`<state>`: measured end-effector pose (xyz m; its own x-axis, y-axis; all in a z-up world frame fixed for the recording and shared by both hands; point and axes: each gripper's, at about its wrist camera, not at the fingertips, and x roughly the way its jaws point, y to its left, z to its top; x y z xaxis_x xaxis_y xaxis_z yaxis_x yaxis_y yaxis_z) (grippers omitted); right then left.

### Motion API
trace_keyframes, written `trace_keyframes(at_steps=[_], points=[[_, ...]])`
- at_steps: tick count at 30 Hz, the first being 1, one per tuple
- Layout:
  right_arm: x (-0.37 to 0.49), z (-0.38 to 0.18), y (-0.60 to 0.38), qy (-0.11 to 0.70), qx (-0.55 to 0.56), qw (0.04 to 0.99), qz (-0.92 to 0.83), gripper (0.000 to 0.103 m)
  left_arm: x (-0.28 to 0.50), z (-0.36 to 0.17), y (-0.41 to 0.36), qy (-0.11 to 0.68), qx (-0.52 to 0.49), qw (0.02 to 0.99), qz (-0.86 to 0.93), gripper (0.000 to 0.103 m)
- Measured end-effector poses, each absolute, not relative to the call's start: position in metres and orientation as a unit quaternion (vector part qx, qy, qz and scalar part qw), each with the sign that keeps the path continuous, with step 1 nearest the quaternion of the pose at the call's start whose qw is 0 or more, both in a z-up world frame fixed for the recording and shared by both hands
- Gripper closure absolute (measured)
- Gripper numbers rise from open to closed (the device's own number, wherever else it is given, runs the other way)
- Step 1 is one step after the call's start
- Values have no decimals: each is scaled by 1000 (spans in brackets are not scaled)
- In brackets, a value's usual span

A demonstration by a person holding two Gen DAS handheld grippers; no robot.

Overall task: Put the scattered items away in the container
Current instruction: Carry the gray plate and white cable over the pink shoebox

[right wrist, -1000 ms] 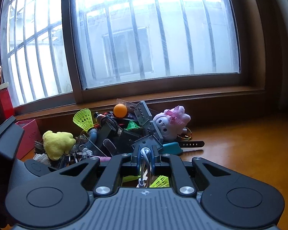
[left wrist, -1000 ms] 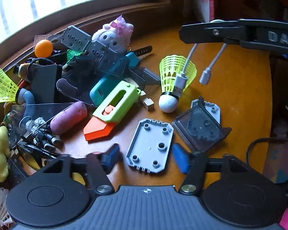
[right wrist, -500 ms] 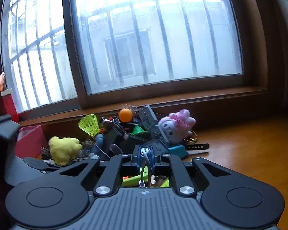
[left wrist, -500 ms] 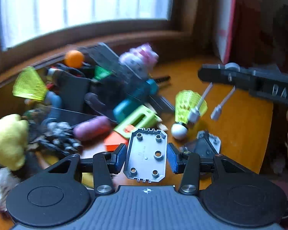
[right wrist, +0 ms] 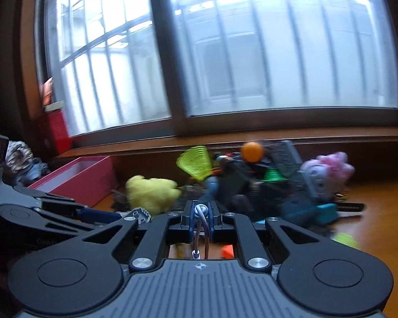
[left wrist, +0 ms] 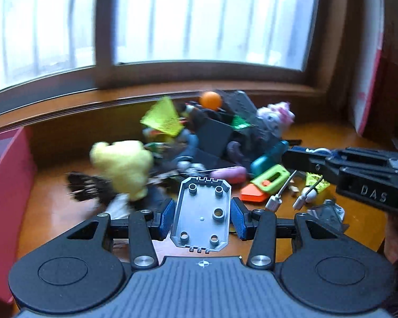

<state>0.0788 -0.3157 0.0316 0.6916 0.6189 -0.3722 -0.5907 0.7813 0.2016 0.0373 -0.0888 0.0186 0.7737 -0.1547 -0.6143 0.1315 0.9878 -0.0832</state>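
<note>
Clamping a grey plate (left wrist: 202, 213), left hand-held gripper (left wrist: 203, 218); right hand-held gripper (right wrist: 201, 218) pinches white cable (right wrist: 200, 212), whose dangling plugs only left view shows.

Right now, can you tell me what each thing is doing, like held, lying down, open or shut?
Left tool: shut on the grey plate.
Grey plate: held, lifted off the table.
Right tool: shut on the white cable.
White cable: pinched, ends dangling.
Pink box: open on top.
Yellow plush: resting against the pile.
Orange ball: perched on the pile.
</note>
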Motion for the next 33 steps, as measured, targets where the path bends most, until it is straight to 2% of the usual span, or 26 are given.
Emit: trace_keyframes(at_steps=[15, 33], points=[[41, 49, -178, 221, 23, 900, 375, 92, -10, 62, 50, 294, -30, 955, -7, 57], [10, 72, -47, 180, 22, 898, 402, 92, -51, 58, 183, 280, -36, 958, 56, 57]])
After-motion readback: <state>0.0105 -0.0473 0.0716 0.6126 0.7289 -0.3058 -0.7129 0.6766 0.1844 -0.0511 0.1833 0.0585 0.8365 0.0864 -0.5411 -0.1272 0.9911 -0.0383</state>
